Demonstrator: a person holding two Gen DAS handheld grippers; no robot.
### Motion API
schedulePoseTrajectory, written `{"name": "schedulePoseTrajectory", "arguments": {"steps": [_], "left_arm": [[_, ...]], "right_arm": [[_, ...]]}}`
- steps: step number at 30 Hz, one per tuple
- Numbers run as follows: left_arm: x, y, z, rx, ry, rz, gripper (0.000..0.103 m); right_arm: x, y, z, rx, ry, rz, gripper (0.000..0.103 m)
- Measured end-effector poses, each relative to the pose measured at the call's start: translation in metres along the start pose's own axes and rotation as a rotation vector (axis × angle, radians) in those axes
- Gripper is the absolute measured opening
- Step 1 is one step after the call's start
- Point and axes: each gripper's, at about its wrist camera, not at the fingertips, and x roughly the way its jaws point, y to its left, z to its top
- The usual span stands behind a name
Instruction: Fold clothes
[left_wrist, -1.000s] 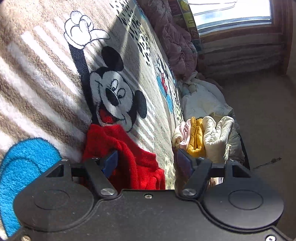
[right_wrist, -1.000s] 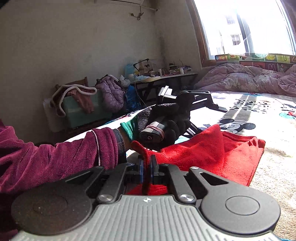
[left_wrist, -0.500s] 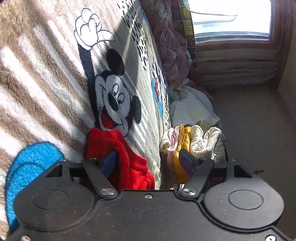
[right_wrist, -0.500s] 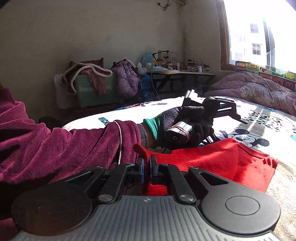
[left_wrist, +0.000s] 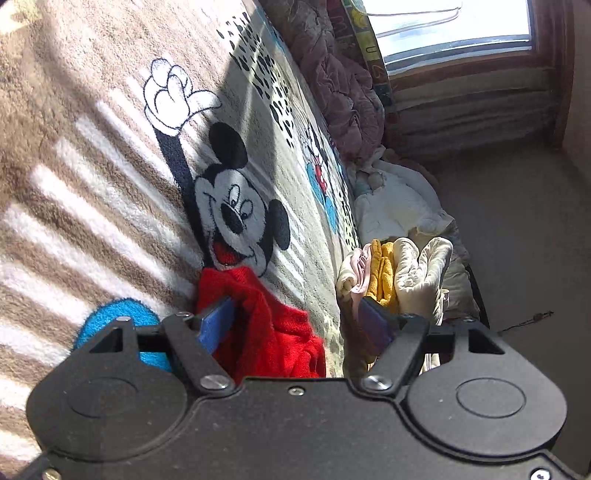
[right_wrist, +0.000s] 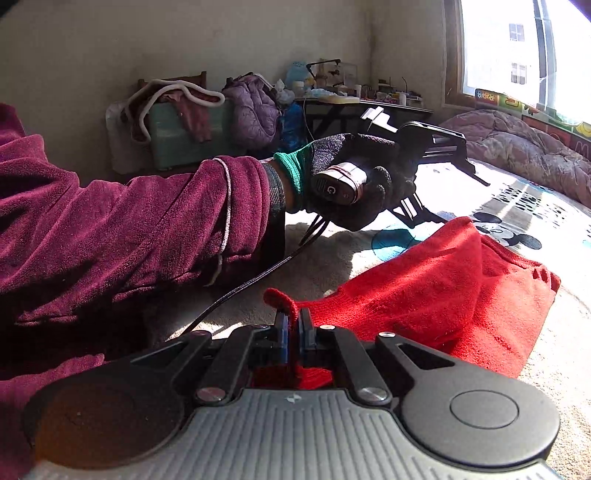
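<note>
Red knitted garment (right_wrist: 436, 295) lies part-lifted on the Mickey Mouse blanket (left_wrist: 110, 177) that covers the bed, one edge raised in a ridge and the rest spread flat toward the window.

On the left, the left gripper (left_wrist: 295, 325) is held in a gloved hand (right_wrist: 354, 184) above the blanket beyond the garment's far edge. Its fingers stand wide apart with nothing between them; the left wrist view shows red cloth bunched below the gap, and whether either blue pad (left_wrist: 216, 325) touches it cannot be told. For a clean fold this gripper should come down onto the far corner that matches the held one and take a single layer at the hem, not a bunch, so both hands carry the same edge.

On the right, the right gripper (right_wrist: 293, 328) has its fingers closed tight on a small tab of the garment's near edge, which pokes up above the pads. The pinch looks shallow, so I judge a hard pull could slip it out; moving slowly and keeping the cloth taut between the two hands would serve better.

Further right in the left wrist view, a stack of folded clothes (left_wrist: 391, 273) in cream, yellow and pink sits at the bed's edge, likely where this piece goes once folded.
</note>
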Motion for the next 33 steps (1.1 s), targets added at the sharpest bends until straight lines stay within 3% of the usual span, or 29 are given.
{"name": "schedulePoseTrajectory", "arguments": {"steps": [6, 9, 12, 15, 20, 22, 24, 26, 28, 31, 33], "left_arm": [[-0.001, -0.009, -0.001, 0.048, -0.006, 0.004, 0.074], [0.0, -0.013, -0.002, 0.067, -0.004, 0.003, 0.074], [-0.001, -0.019, -0.003, 0.093, -0.005, -0.014, 0.074], [-0.001, -0.027, -0.005, 0.129, -0.002, -0.052, 0.074], [0.01, -0.029, -0.011, 0.129, 0.043, -0.141, 0.074], [0.018, -0.022, -0.011, 0.109, 0.061, -0.14, 0.074], [0.028, -0.008, -0.012, 0.085, 0.066, -0.072, 0.074], [0.034, 0.007, -0.012, 0.065, 0.064, -0.038, 0.065], [0.036, 0.014, -0.012, 0.061, 0.06, -0.012, 0.066], [0.025, 0.004, -0.01, 0.095, 0.027, -0.061, 0.075], [0.017, -0.001, -0.008, 0.115, 0.001, -0.08, 0.075]], "right_arm": [[0.008, -0.001, -0.009, 0.011, 0.034, -0.005, 0.008], [0.016, 0.001, -0.02, 0.002, 0.13, 0.022, 0.02], [-0.001, 0.005, -0.018, 0.014, 0.119, 0.071, 0.046], [-0.019, -0.001, -0.004, 0.052, 0.051, 0.081, 0.044], [0.011, -0.046, 0.024, 0.05, -0.035, -0.064, 0.043], [0.034, -0.067, 0.028, 0.069, -0.047, -0.104, 0.043], [0.058, -0.089, 0.023, 0.122, -0.015, -0.118, 0.044], [0.081, -0.108, 0.001, 0.201, 0.045, -0.105, 0.044], [0.082, -0.112, -0.005, 0.219, 0.038, -0.093, 0.044], [0.074, -0.109, 0.002, 0.2, 0.067, -0.086, 0.043], [0.057, -0.112, 0.007, 0.239, 0.024, -0.035, 0.043]]}}
